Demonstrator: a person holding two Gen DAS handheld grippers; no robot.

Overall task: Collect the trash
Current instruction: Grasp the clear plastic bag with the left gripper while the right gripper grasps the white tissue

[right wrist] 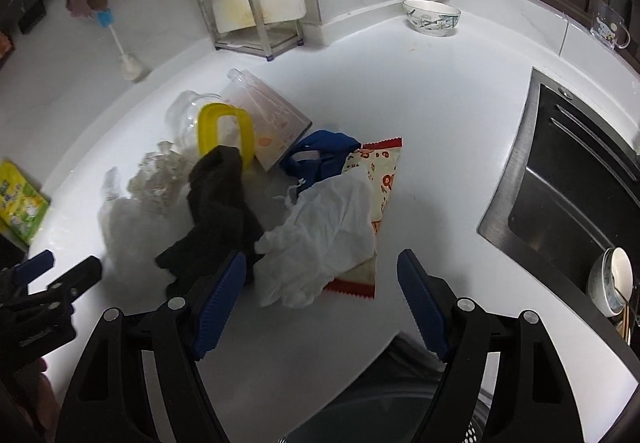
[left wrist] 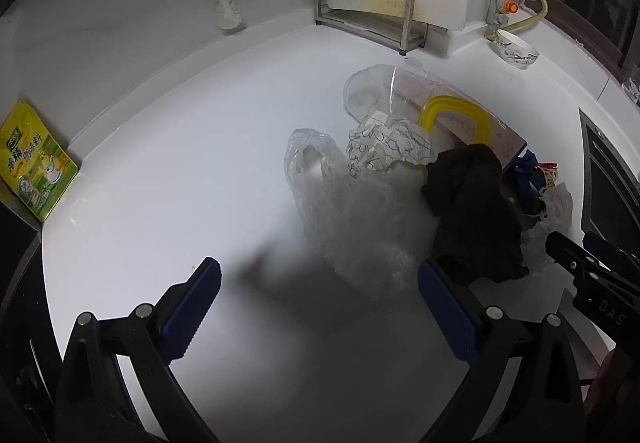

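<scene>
Since the white crumpled wrapper (right wrist: pixel 320 231) lies on the counter (right wrist: pixel 440 163) just ahead between my wide-open, empty right gripper (right wrist: pixel 322 307) fingers, I judge it nearer than my left gripper (left wrist: pixel 320 307), also open and empty, facing the clear bag (left wrist: pixel 352 219)

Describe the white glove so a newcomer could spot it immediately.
On the white countertop, left of the steel sink, lies a trash pile. At its near edge the white glove lies crumpled over a red-edged snack wrapper, beside a black cloth: the only opaque white piece.

Glossy white counter (right wrist: pixel 440 115); crinkled clear plastic bag (left wrist: pixel 344 211).
</scene>
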